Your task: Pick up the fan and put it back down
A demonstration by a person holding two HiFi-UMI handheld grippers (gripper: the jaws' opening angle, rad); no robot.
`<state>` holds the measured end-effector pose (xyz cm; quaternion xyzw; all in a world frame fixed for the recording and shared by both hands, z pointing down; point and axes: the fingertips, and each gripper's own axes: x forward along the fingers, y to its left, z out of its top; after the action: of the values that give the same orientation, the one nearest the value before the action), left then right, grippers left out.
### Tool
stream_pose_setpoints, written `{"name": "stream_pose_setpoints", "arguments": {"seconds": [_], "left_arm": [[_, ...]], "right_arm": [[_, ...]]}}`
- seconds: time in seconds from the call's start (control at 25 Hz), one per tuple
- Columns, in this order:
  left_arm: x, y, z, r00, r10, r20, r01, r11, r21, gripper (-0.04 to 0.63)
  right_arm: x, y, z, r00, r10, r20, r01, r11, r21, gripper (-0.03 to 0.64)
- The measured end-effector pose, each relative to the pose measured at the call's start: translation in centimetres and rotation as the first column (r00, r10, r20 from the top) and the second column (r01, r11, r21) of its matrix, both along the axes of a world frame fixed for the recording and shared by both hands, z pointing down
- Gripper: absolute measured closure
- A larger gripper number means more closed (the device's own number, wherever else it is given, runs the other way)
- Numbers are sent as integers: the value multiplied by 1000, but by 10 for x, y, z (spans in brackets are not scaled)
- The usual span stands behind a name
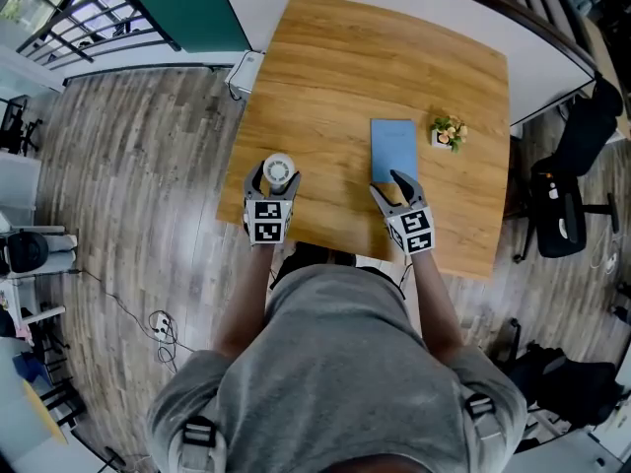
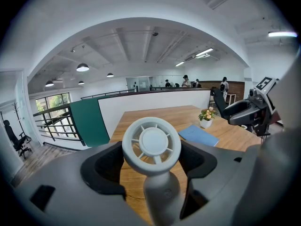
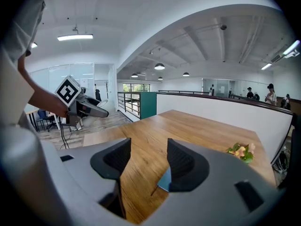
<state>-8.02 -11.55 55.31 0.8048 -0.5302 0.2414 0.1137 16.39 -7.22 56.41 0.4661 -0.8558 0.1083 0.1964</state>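
A small white hand fan (image 1: 280, 169) with a round grille head sits between the jaws of my left gripper (image 1: 275, 177), over the front left part of the wooden table (image 1: 335, 77). In the left gripper view the fan (image 2: 151, 145) fills the gap of the left gripper (image 2: 151, 157); both pads press the sides of its head and its handle runs down between them. My right gripper (image 1: 390, 187) is open and holds nothing, hovering over the near end of a blue notebook (image 1: 392, 148). In the right gripper view, bare table shows through the right gripper's (image 3: 146, 152) gap.
A small potted flower (image 1: 448, 133) stands to the right of the notebook. A black office chair (image 1: 562, 205) is beyond the table's right edge. A white box (image 1: 244, 72) sits at the table's left corner, beside a green panel (image 1: 187, 8). Wood floor lies to the left.
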Motion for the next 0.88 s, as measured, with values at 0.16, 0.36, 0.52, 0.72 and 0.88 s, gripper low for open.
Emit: {"name": "stream_pose_setpoints", "arguments": {"seconds": [0.16,0.36,0.52,0.72,0.88], "left_arm": [[2,8,-3,1000,-9,10,9,1000,-3,218],[3,15,-9,1000,-25,-1,25,1000,0,218],[5,21,-7,1000,-29,-3,29,1000,-7,218],[4,21,-5,999,-36,-2,36,999,-9,218],[4,18,-5,999,-39,-1,39,999,-12,218]], "right_arm": [[4,5,2,1000,-6,6,6,1000,-2,368],[6,9,4,1000,-22,6,22,1000,-6,368],[9,11,6,1000,-27,2,27,1000,-9,368],[10,9,9,999,-35,1,35,999,-11,368],[9,5,8,999,-41,-1,41,999,-13,368]]}}
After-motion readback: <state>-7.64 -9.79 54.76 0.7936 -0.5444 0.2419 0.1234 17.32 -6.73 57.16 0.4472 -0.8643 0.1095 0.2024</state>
